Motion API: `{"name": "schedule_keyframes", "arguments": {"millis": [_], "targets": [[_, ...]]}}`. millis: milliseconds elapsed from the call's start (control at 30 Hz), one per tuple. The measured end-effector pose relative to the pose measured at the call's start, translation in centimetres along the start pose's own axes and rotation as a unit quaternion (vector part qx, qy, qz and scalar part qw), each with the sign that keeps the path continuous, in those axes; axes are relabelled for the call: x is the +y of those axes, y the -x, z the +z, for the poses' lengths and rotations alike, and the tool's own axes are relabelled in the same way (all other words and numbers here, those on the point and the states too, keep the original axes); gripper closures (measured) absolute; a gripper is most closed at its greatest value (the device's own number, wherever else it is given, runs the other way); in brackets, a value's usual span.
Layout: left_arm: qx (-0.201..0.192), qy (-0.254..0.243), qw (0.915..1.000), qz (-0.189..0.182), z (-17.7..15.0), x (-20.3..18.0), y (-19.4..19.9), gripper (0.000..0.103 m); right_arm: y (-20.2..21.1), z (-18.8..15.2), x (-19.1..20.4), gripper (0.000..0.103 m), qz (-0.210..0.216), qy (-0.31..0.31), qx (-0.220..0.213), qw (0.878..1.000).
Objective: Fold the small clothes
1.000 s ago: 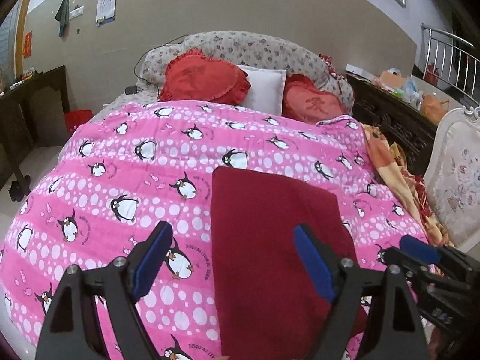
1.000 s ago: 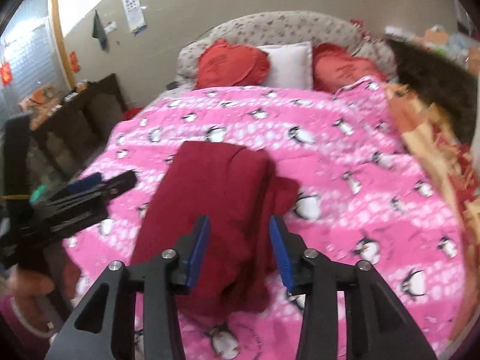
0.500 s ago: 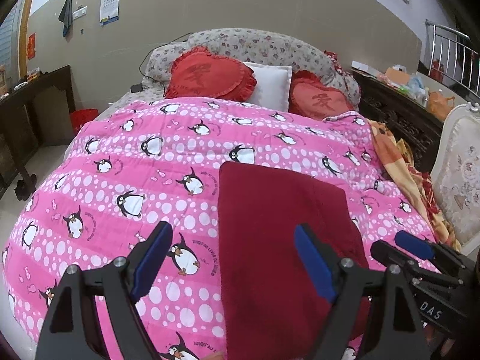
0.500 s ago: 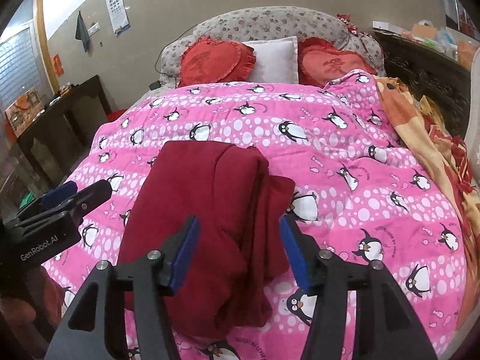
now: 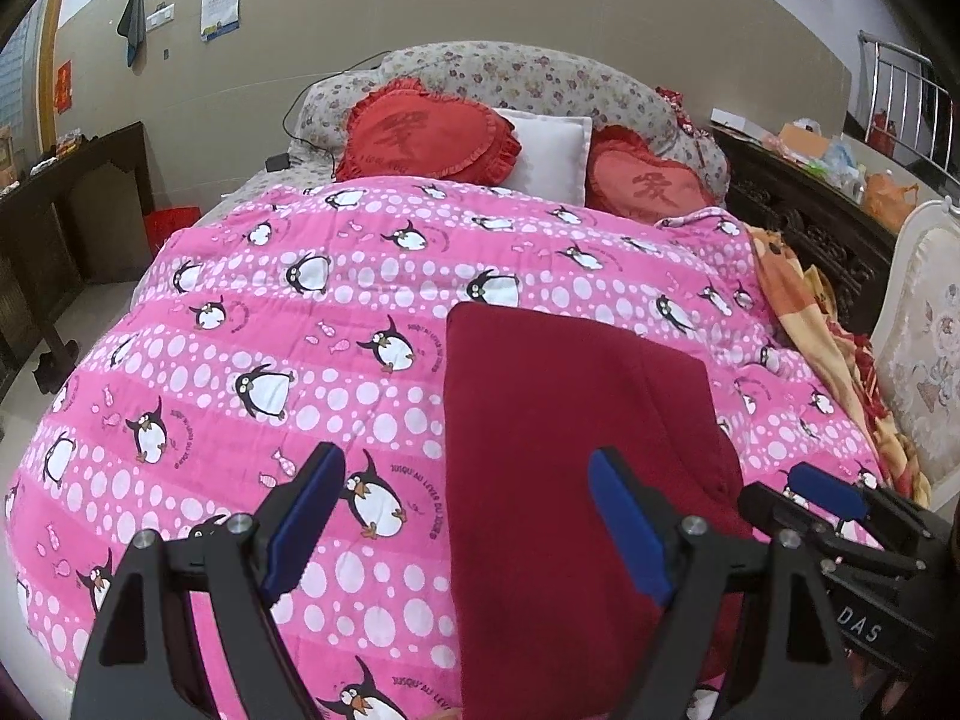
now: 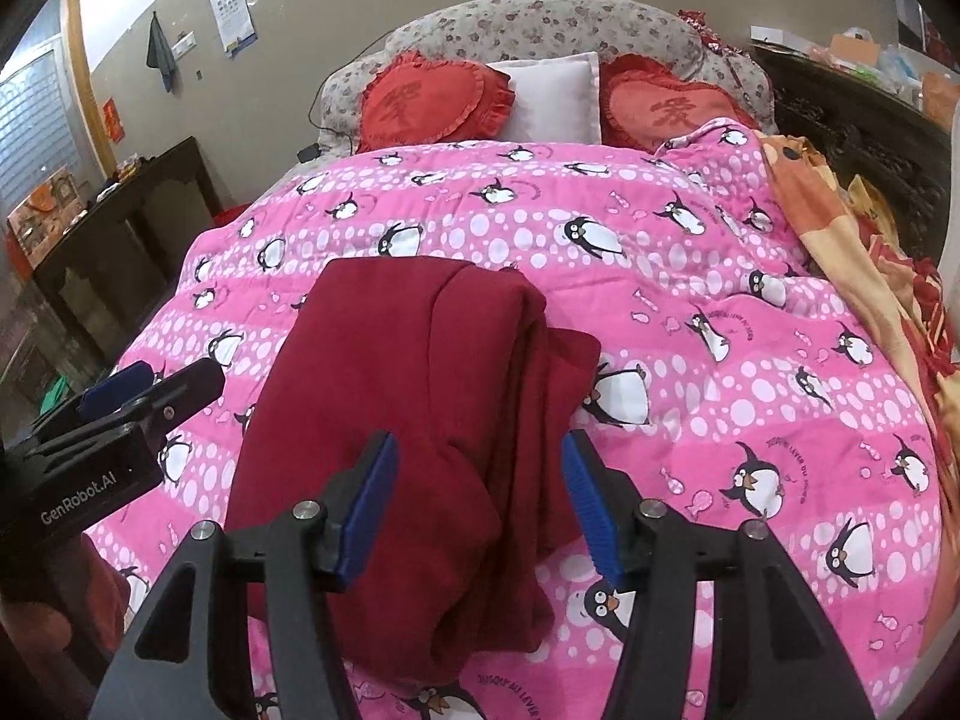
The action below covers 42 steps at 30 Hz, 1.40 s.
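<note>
A dark red garment (image 5: 558,456) lies folded lengthwise on the pink penguin quilt (image 5: 300,336). In the right wrist view the garment (image 6: 408,396) shows stacked layers, bunched along its right side. My left gripper (image 5: 465,522) is open and empty, held above the garment's near left edge. My right gripper (image 6: 480,501) is open and empty, above the garment's near end. Each gripper also shows in the other view: the right one (image 5: 828,510) at the right edge, the left one (image 6: 150,384) at the left edge.
Two red heart cushions (image 5: 426,138) and a white pillow (image 5: 552,156) lean on the floral headboard. An orange blanket (image 6: 840,228) drapes the bed's right side. A dark wooden cabinet (image 5: 810,204) stands right, a dark table (image 5: 72,192) left, a white chair (image 5: 924,348) near right.
Both grippers have pulled back and up from the garment. The right gripper's jaws have opened wider. The garment has not moved.
</note>
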<state>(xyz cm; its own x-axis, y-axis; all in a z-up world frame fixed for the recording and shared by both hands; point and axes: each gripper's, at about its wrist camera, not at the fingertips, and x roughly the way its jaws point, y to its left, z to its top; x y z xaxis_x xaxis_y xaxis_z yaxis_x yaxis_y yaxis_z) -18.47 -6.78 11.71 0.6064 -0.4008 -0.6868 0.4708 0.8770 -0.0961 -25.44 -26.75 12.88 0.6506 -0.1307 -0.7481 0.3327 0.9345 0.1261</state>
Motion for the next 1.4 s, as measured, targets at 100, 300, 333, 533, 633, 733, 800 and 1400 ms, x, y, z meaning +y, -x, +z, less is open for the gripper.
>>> {"name": "schedule_keyframes", "arguments": {"millis": [100,300,333,533,633,733,800,1400], "targets": [[0.001,0.0,1.0,0.002,-0.1,0.1,-0.1,0.017,-0.1,-0.1,0.1,0.069,0.003,0.0,0.004,1.0],[0.004,0.0,1.0,0.004,-0.2,0.2,-0.3,0.017,-0.3,-0.3,0.1,0.069,0.007,-0.007,0.011,1.0],[0.003,0.0,1.0,0.004,-0.1,0.2,-0.3,0.017,-0.4,-0.3,0.0,0.069,0.007,-0.008,0.012,1.0],[0.005,0.001,1.0,0.004,-0.2,0.2,-0.4,0.017,-0.6,-0.4,0.1,0.069,0.006,-0.007,0.016,1.0],[0.007,0.001,1.0,0.004,-0.2,0.3,-0.5,0.017,-0.6,-0.5,0.1,0.069,0.008,-0.008,0.015,1.0],[0.008,0.0,1.0,0.006,-0.4,0.4,-0.7,0.017,-0.6,-0.5,0.1,0.069,0.007,-0.008,0.016,1.0],[0.008,0.0,0.9999,0.008,-0.4,0.4,-0.8,0.017,-0.7,-0.6,0.2,0.069,0.008,-0.008,0.017,1.0],[0.014,-0.002,0.9998,0.012,-0.8,0.3,-1.1,0.017,-1.1,-0.8,-0.1,0.069,0.012,-0.01,0.024,1.0]]}}
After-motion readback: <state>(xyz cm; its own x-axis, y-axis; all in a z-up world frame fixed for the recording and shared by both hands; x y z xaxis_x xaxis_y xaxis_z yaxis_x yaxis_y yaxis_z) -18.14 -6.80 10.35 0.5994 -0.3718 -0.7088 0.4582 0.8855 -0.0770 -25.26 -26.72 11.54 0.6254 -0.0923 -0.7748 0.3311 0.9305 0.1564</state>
